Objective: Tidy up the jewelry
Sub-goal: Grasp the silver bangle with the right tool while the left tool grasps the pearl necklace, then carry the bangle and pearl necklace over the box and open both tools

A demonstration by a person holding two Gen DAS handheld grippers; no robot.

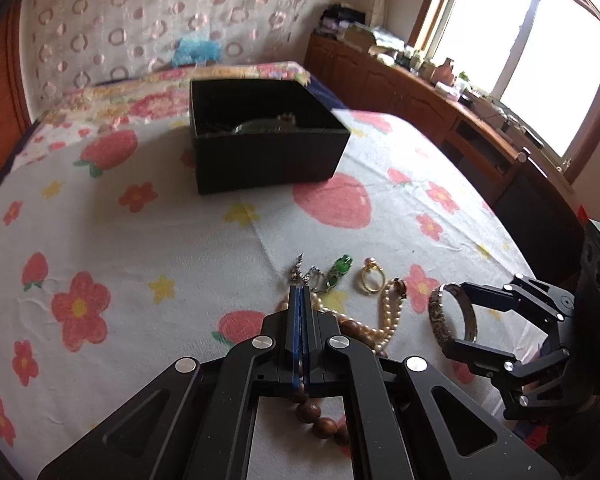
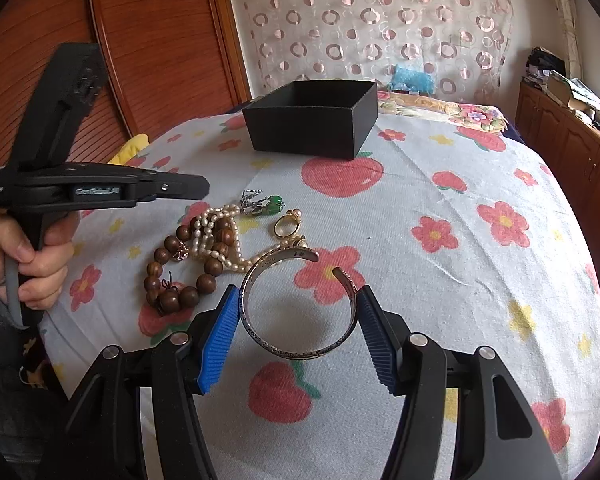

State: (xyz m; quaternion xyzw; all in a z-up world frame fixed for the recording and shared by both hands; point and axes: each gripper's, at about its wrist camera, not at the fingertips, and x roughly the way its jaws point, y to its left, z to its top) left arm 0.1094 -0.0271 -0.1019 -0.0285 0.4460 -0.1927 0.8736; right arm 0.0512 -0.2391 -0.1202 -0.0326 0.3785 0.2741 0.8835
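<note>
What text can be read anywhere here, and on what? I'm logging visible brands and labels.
"GenRobot.AI": plate on the side of the left gripper.
Small white print at that gripper's rear end: too small to read.
Engraving inside the silver cuff bracelet held by the right gripper: too fine to read.
</note>
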